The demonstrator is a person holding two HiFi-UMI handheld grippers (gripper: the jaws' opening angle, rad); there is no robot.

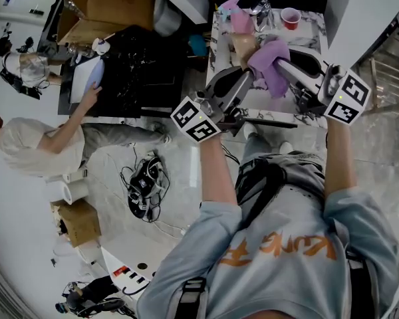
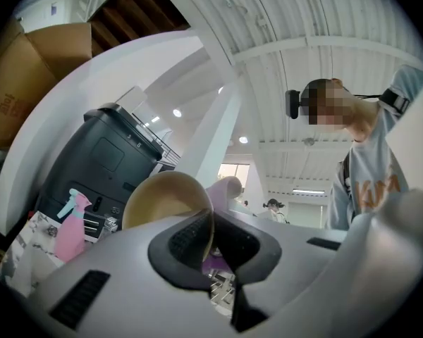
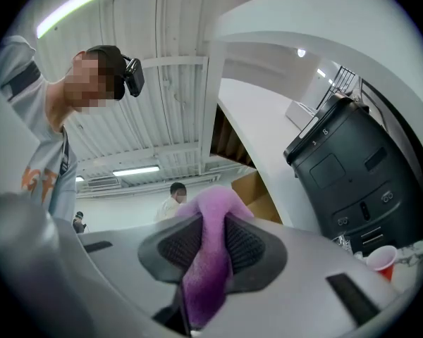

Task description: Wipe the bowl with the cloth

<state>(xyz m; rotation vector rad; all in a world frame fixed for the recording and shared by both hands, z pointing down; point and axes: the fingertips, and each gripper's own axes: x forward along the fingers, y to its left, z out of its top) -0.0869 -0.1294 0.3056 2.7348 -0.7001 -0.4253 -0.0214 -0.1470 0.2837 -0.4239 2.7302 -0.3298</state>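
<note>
The left gripper (image 2: 208, 243) has its jaws pressed together on the thin rim of the bowl (image 2: 166, 203), a narrow hold. Judging by that, a firm push from the cloth (image 3: 210, 259) could lever the bowl out, and it would fall onto the table (image 1: 219, 42) at the upper centre of the head view. The right gripper (image 3: 211, 248) pinches one fold of the cloth. Dragging it could pull the fold free. The cloth hangs against the bowl's right side.

Count:
- one bowl
- one cloth
- two grippers
- one spray bottle (image 1: 239, 18)
- one red cup (image 1: 290, 17)
</note>
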